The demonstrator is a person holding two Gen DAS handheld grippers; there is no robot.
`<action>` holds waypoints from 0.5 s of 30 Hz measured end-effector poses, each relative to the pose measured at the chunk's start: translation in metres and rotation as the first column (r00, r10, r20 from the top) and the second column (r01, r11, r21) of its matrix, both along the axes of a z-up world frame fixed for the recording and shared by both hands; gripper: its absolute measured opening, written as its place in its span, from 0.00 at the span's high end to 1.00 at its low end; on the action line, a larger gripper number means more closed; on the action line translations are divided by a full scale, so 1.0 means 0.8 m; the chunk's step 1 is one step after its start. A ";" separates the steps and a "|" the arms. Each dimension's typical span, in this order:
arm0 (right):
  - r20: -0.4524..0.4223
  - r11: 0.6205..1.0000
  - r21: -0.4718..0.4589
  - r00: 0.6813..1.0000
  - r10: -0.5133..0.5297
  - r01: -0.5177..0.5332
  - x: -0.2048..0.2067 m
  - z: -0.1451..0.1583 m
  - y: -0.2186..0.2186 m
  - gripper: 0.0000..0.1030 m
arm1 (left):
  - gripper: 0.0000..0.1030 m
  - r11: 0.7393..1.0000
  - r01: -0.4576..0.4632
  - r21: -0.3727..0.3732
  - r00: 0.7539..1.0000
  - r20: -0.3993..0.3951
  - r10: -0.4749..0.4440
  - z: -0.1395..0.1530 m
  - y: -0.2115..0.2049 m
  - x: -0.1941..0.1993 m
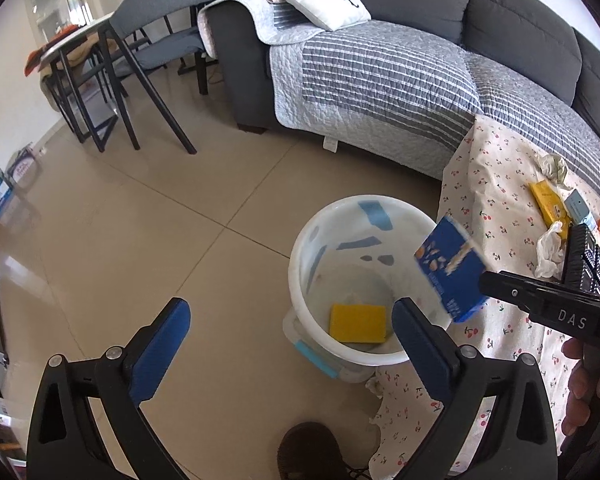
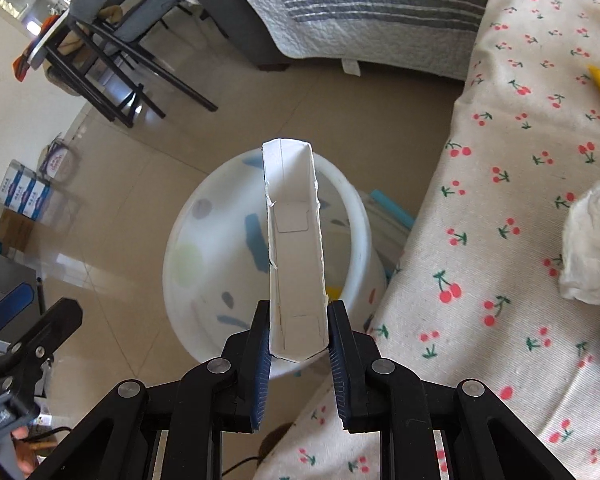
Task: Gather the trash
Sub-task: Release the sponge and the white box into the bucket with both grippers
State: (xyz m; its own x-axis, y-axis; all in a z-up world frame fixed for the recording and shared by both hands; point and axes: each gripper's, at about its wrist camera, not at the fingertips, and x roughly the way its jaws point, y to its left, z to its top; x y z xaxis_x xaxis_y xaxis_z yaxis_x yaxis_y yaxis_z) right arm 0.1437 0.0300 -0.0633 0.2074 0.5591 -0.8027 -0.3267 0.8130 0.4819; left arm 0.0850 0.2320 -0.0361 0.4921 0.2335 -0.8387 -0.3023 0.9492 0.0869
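In the left wrist view, the left gripper [image 1: 290,344] is seen with its jaws wide apart and nothing between them. Ahead of them and toward the right-hand jaw, a white plastic bucket [image 1: 300,248] stands on the tiled floor, a yellow sponge [image 1: 357,323] lying at its bottom. Further right, beyond the right-hand jaw, the blue cardboard box [image 1: 450,270] is held over the bucket's rim.

In the right wrist view, the right gripper [image 2: 299,332] is clamped on the box [image 2: 296,248] at its near end, the open white interior running straight ahead from the jaws above the bucket [image 2: 204,240]. To the right of the jaws a cherry-print cloth [image 2: 500,200] is draped.

The box is judged light, empty and thin-walled; its torn edges suggest it would crush under hard squeezing, so a hold across the two narrow side walls is suited. The printing on the box cannot be read. The crumpled tissue [image 1: 548,252] and yellow packet [image 1: 546,202] on the cloth are partly cut off by the right gripper's body.
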 end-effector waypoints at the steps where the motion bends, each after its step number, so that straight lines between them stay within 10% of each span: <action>1: 0.005 1.000 0.000 1.000 -0.004 0.004 0.000 0.001 0.000 0.73 | 0.01 1.000 0.002 -0.003 1.000 0.001 -0.002 0.001 -0.001 0.000; 5: 0.029 1.000 -0.013 0.999 -0.027 0.027 -0.007 0.013 -0.009 0.49 | 0.01 1.000 0.013 -0.005 1.000 0.003 -0.013 0.002 -0.008 0.001; 15: 0.114 0.993 -0.093 0.992 -0.055 0.066 -0.037 0.049 -0.083 0.37 | 0.01 0.995 0.072 -0.068 0.997 0.004 -0.072 0.005 -0.040 0.002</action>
